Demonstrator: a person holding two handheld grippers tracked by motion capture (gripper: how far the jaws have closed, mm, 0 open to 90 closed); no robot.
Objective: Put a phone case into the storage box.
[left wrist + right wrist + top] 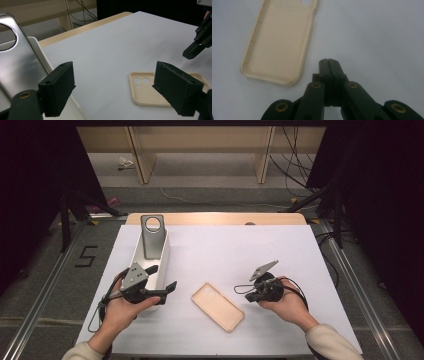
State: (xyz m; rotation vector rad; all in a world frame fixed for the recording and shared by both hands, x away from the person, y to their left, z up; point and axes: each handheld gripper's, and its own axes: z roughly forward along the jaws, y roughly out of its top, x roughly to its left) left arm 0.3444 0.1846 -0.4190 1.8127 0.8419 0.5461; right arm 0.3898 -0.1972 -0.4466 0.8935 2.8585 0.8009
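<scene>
A beige phone case (218,306) lies hollow side up on the white sheet, near the front middle. In the right gripper view the case (279,42) is just left of and ahead of my right gripper (328,61), whose jaws are pressed together with nothing between them. From above, the right gripper (248,296) points left at the case's right edge, a short gap away. My left gripper (161,277) stands open and empty beside a white bin (162,265). A grey phone (152,237) leans upright inside that bin. Between the left jaws I see the case (145,90) farther off.
The white sheet (225,250) covers a wooden table whose back edge (215,218) shows beyond it. The bin's rim (35,40) and the grey phone (15,65) are close on the left gripper's left. Wooden shelving and floor cables lie behind the table.
</scene>
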